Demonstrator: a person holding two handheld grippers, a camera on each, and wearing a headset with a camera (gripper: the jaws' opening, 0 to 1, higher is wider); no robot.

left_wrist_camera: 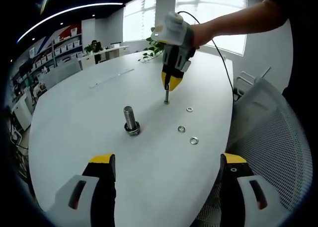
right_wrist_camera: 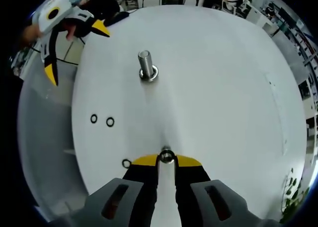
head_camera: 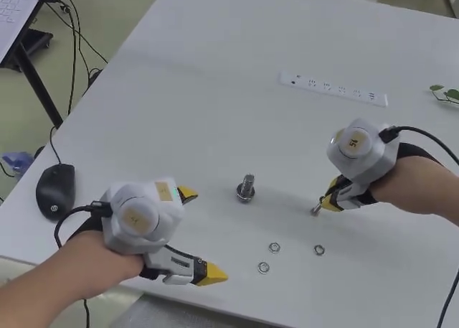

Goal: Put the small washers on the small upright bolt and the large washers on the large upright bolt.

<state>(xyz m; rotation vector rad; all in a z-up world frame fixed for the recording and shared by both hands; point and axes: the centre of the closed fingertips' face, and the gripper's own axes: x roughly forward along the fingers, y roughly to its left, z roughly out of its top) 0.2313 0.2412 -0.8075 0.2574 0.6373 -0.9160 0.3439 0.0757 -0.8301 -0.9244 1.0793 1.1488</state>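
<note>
Our left hand-held gripper [head_camera: 201, 233] hangs spread wide by the desk [head_camera: 229, 292] edge. The right hand-held gripper [head_camera: 328, 202] pinches the small bolt [head_camera: 315, 209], maybe touching the desk. Three washers [head_camera: 274, 247] lie near that edge, and one large bolt [head_camera: 246, 186] stands farther in.

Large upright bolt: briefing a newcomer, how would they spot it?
On the white table, look between the left gripper and the right gripper. The thick silver large upright bolt stands free there, far stouter than the thin small bolt the right gripper pinches.
</note>
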